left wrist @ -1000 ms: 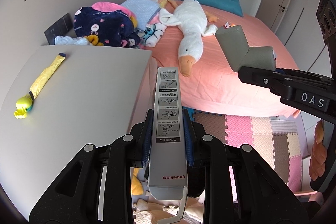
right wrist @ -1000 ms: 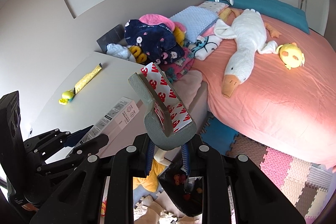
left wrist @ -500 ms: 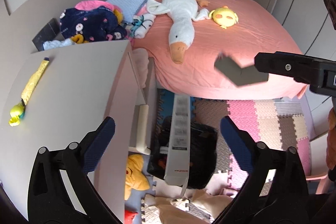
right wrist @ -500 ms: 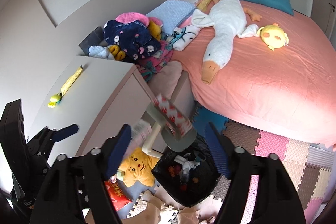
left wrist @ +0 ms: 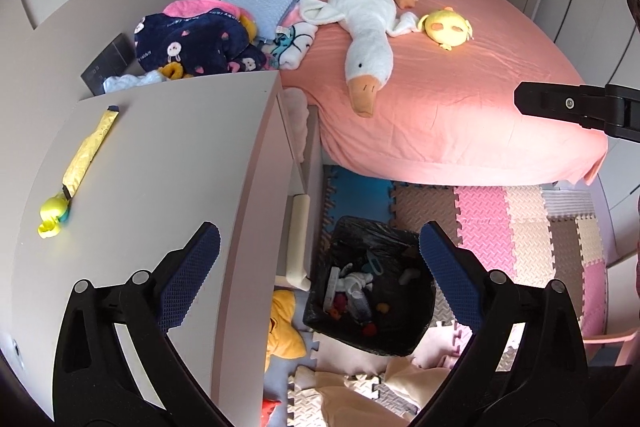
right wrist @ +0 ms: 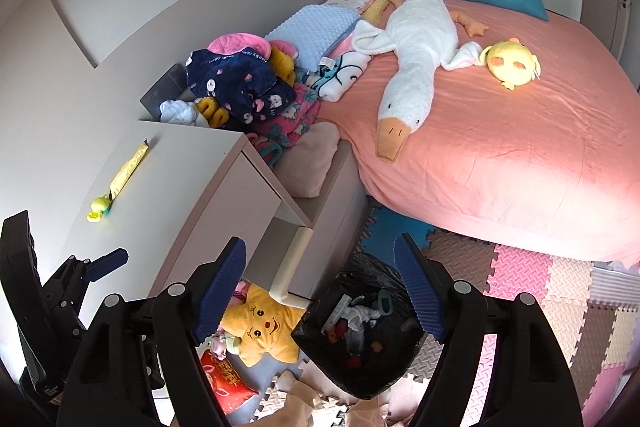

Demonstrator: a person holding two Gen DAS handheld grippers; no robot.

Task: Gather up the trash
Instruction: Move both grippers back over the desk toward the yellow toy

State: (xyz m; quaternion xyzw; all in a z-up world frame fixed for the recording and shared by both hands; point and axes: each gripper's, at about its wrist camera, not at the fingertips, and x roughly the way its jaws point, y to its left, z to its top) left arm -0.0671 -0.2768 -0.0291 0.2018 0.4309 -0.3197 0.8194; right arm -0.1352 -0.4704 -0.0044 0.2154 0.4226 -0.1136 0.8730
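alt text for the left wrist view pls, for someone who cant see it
The left gripper hangs open and empty above a black trash bin holding assorted scraps, on foam floor mats beside a pale desk. A yellow wrapper lies on the desk. Behind is a pink bed with a white goose toy; the right gripper pokes in from the right edge.

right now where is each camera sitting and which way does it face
Left wrist: on the left tool, high over the desk edge, looking down at the trash bin; its open fingers frame it, right tool's arm at right.
Right wrist: on the right tool, above the same bin; open fingers, left tool at lower left.
Both share bin, desk, bed.
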